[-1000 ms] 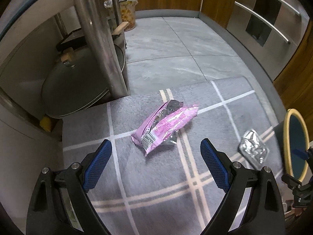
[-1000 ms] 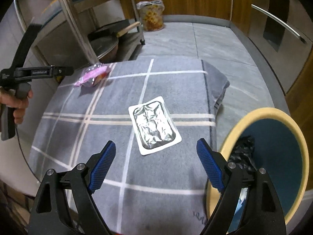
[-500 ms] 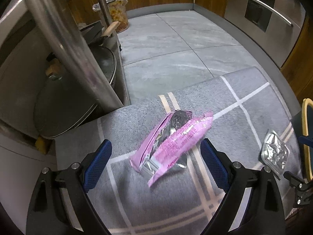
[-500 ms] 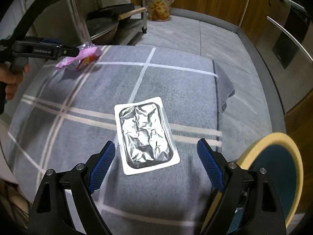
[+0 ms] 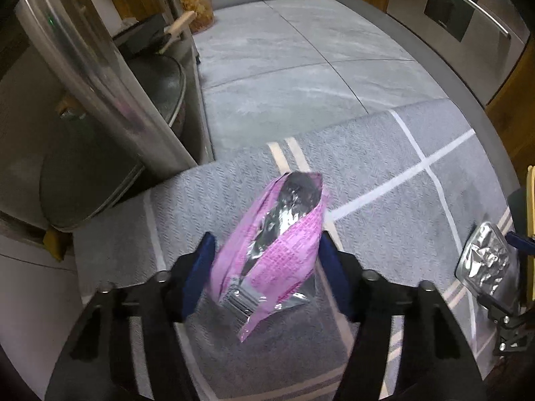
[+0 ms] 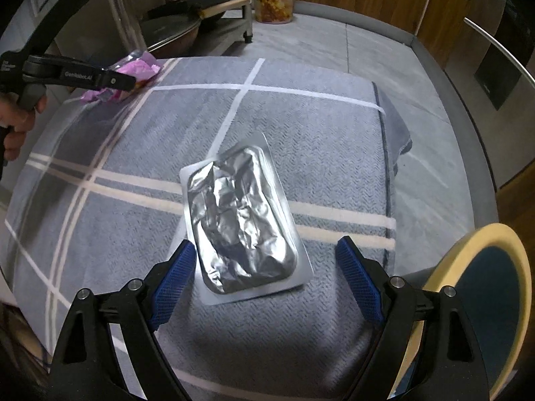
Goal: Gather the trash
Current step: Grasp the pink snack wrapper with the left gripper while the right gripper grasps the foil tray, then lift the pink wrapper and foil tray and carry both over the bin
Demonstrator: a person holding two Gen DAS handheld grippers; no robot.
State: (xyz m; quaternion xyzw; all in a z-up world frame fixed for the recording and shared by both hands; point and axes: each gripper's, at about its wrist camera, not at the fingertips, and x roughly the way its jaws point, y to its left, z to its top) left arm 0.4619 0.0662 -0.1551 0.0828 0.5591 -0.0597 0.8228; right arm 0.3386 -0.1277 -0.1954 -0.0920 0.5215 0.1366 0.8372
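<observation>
Straddling the pink snack wrapper (image 5: 274, 250), the left gripper (image 5: 267, 267) has just been closing, pads beside it, grip unconfirmed, long axis running forward. The right gripper (image 6: 264, 280) stands wide around the foil blister pack (image 6: 240, 220).

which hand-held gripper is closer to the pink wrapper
Left. The left hand-held gripper has the pink wrapper between its closing jaws; the right hand-held gripper is across the cloth, straddling the foil pack.
</observation>
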